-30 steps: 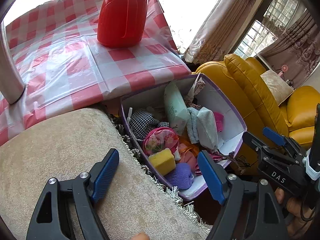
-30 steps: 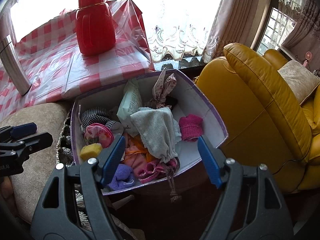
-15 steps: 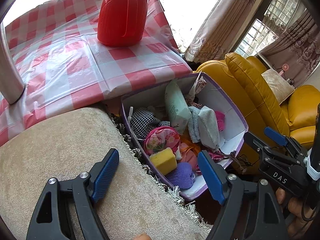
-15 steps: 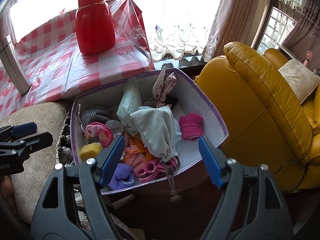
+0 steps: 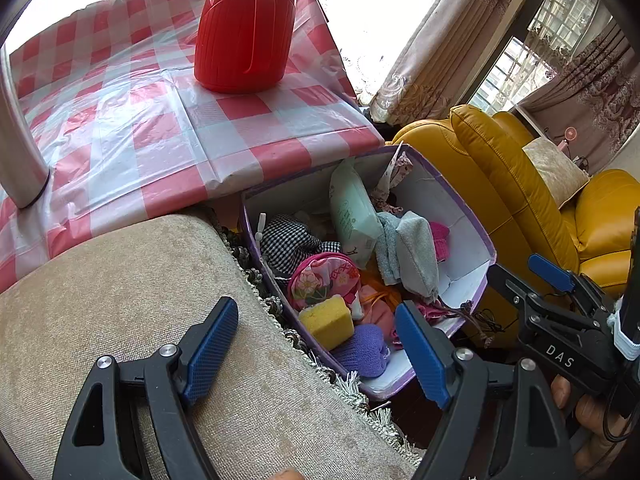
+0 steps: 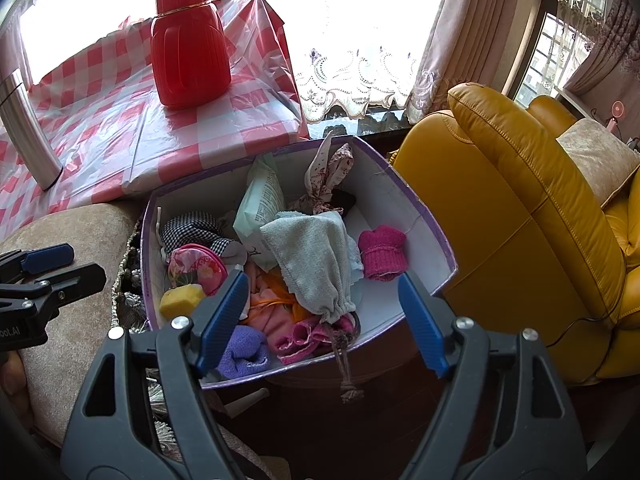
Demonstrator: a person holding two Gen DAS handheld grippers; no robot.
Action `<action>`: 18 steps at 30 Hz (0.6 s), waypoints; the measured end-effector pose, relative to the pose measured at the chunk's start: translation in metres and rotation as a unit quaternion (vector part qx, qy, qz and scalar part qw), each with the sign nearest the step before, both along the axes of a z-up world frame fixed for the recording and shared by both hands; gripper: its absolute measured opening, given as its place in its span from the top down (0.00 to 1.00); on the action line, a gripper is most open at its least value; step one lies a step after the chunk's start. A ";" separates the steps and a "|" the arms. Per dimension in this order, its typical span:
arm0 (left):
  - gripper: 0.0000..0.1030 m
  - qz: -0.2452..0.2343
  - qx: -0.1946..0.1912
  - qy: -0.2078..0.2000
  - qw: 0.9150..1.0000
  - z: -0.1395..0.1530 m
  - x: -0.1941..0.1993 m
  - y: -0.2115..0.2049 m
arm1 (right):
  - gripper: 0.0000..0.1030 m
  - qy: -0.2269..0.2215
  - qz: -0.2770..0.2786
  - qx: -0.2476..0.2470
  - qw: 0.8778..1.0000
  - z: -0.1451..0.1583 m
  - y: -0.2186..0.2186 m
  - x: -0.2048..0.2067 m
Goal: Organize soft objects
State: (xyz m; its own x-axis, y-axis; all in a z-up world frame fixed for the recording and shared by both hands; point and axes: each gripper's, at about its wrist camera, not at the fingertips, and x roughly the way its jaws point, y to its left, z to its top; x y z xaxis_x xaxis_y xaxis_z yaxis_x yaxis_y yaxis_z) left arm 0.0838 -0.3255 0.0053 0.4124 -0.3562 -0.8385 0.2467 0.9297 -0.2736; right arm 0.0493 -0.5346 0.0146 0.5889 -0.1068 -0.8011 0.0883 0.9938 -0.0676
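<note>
A white box with purple edging point(image 6: 416, 216) sits low between a beige cushioned seat point(image 5: 112, 304) on its left and a yellow leather armchair point(image 6: 520, 216) on its right, and it is heaped with soft things. A grey drawstring pouch point(image 6: 316, 260) lies across the middle of the pile, its cord hanging over the near rim. To its right a magenta knitted piece point(image 6: 382, 254) rests against the box wall, apart from the rest. Left of the pouch are a pink floral purse point(image 6: 196, 266), a black-and-white checked cloth point(image 6: 192, 230) behind it, and a yellow sponge point(image 6: 180, 300) at the near left. A lilac knitted piece point(image 6: 244, 352) is in the near corner, with pink and orange cloth point(image 6: 276, 312) bunched beside it. A pale green packet of wipes point(image 6: 260, 204) stands tilted toward the far wall, next to a floral fabric scrap point(image 6: 330, 172) that pokes above the rim.

The right gripper point(image 6: 322, 320) hovers over the near edge of the box, its blue-padded jaws spread wide with nothing between them. The left gripper point(image 5: 316, 352) hangs above the seat's edge by the box's left side, likewise spread wide and holding nothing.

Behind the box a table under a red-and-white checked cloth point(image 5: 132, 128) carries a red plastic jug point(image 6: 188, 52) near its far side. Lace curtains point(image 6: 360, 72) hang in the bright window beyond, and a beige pillow point(image 6: 592, 156) lies on the armchair.
</note>
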 end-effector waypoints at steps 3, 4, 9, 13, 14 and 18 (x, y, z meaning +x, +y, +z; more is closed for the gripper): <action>0.21 0.000 0.000 0.001 1.000 0.000 0.000 0.000 | 0.23 0.001 0.000 0.000 1.000 0.000 0.000 0.000; 0.21 0.000 0.000 0.001 1.000 0.000 0.000 0.000 | 0.23 0.001 0.000 0.000 1.000 0.000 0.000 0.000; 0.21 0.000 0.000 0.001 1.000 0.000 0.000 0.000 | 0.22 0.001 0.000 0.000 1.000 0.000 0.000 0.000; 0.21 0.000 0.000 0.001 1.000 0.000 0.000 0.000 | 0.22 0.002 0.000 0.001 1.000 0.000 0.000 0.000; 0.21 0.000 0.000 0.001 1.000 0.000 0.000 0.000 | 0.22 0.002 0.000 0.000 1.000 0.000 0.000 0.000; 0.20 -0.001 0.001 0.002 1.000 0.000 0.001 0.000 | 0.22 0.002 0.000 0.001 1.000 -0.002 0.000 0.000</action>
State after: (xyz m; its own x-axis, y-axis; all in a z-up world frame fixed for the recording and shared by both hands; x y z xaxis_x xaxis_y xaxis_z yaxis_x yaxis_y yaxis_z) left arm 0.0844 -0.3259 0.0049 0.4092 -0.3545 -0.8407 0.2470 0.9301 -0.2720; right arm 0.0495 -0.5350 0.0127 0.5853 -0.1055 -0.8040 0.0888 0.9939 -0.0658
